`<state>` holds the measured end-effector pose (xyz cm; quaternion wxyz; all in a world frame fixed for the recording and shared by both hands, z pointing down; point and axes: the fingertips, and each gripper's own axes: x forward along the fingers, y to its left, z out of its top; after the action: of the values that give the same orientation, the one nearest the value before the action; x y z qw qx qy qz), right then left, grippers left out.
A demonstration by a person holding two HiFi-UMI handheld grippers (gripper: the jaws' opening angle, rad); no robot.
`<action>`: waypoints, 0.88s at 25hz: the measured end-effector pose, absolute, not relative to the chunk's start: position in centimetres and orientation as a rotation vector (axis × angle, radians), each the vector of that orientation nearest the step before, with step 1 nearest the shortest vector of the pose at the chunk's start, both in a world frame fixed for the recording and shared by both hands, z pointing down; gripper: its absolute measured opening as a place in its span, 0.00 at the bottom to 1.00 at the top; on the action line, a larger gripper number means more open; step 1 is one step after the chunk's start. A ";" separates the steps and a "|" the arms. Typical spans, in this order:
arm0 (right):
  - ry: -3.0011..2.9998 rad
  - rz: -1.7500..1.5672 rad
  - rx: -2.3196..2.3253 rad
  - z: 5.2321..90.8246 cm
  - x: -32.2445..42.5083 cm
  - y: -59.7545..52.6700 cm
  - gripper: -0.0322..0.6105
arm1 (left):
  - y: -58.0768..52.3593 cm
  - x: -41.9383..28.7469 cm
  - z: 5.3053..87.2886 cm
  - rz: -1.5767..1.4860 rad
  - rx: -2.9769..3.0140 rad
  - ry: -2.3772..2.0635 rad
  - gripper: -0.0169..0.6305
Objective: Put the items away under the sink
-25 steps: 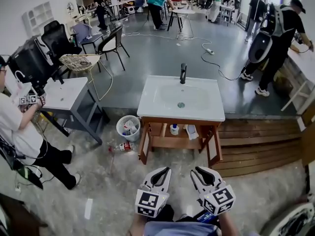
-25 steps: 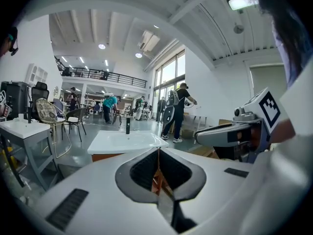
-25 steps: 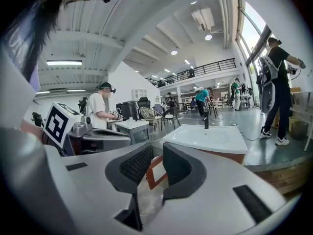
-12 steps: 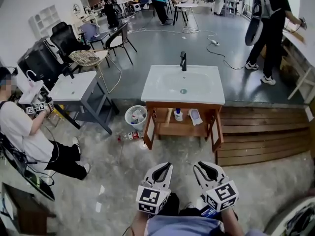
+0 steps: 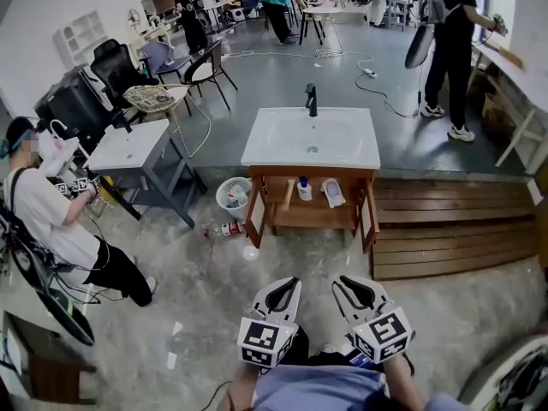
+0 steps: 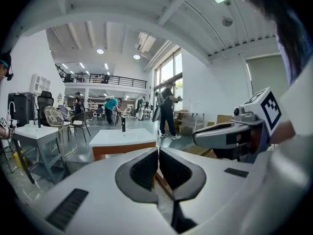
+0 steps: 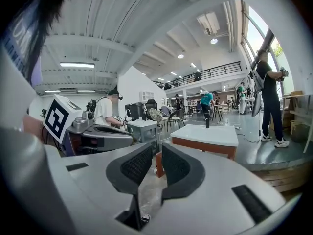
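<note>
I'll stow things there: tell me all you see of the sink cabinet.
The sink cabinet has a white basin top with a black faucet at the back and a central drain, on a brown wooden base. Both doors hang open. Its shelf holds a white bottle and a pale pouch. It stands on the floor beside a wooden platform.

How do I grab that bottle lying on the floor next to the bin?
Probably round the middle of the bottle, coming down from above. It lies on its side on the floor beside the bin, so its long round body faces up. Set one jaw on each long side. Which end has the cap is too small to tell.
</note>
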<state>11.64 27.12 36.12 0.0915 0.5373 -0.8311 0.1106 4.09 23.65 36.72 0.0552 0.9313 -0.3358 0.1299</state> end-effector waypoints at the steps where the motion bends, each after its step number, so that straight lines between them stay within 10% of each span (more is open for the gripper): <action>1: -2.470 0.321 1.595 36.0 11.5 27.4 0.16 | 24.0 4.1 36.6 0.393 2.832 -1.016 0.05; 22: -2.468 0.283 1.622 35.1 11.9 27.2 0.15 | 24.3 4.8 36.1 0.418 2.876 -0.997 0.05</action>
<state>11.89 27.20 35.12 0.0876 0.5446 -0.8287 0.0949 4.77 24.26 36.14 0.0347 0.9355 -0.3242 0.1360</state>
